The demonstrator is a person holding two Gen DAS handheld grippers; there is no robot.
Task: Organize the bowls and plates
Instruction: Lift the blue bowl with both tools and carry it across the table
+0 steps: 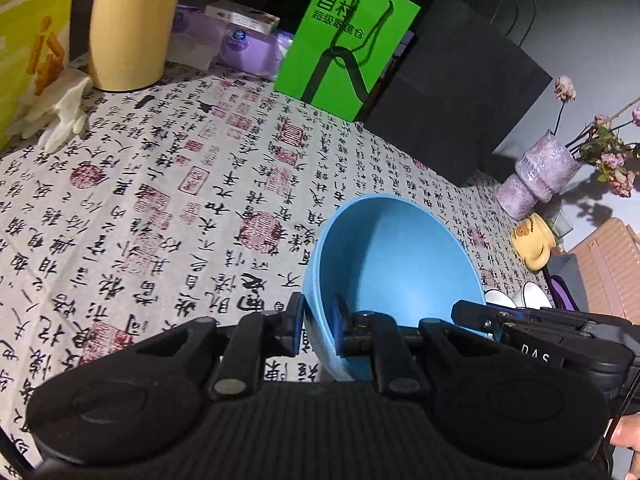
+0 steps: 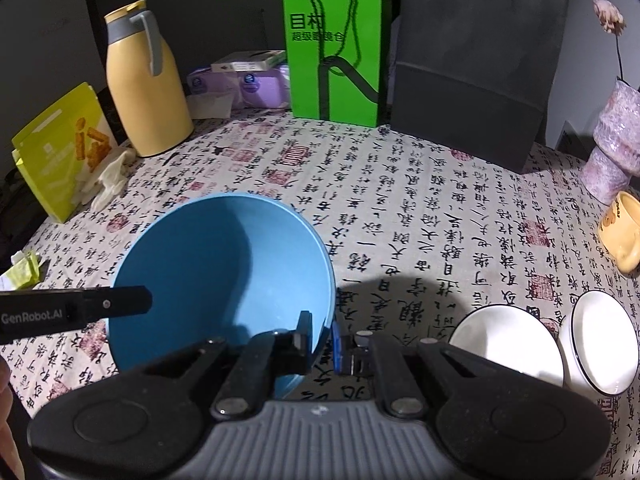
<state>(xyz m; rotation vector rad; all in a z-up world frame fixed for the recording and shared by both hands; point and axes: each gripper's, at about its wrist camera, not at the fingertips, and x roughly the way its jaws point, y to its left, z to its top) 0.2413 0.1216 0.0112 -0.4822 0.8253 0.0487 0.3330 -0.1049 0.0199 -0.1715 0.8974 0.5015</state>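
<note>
A blue bowl (image 1: 394,264) is held between both grippers above the calligraphy tablecloth (image 1: 160,200). My left gripper (image 1: 319,326) is shut on its left rim, one pad outside and one inside. My right gripper (image 2: 322,338) is shut on the right rim of the same blue bowl (image 2: 216,276). The right gripper's body shows at the bowl's far side in the left wrist view (image 1: 520,320). Two white bowls (image 2: 508,344) (image 2: 604,344) with dark rims sit on the table to the right. They also show in the left wrist view (image 1: 516,298).
A yellow thermos (image 2: 146,80), a green bag (image 2: 336,54) and a dark paper bag (image 2: 476,64) stand along the back. A snack bag (image 2: 60,152) and white cloth (image 2: 110,180) lie left. A purple vase (image 2: 614,144) and yellow mug (image 2: 622,232) stand right.
</note>
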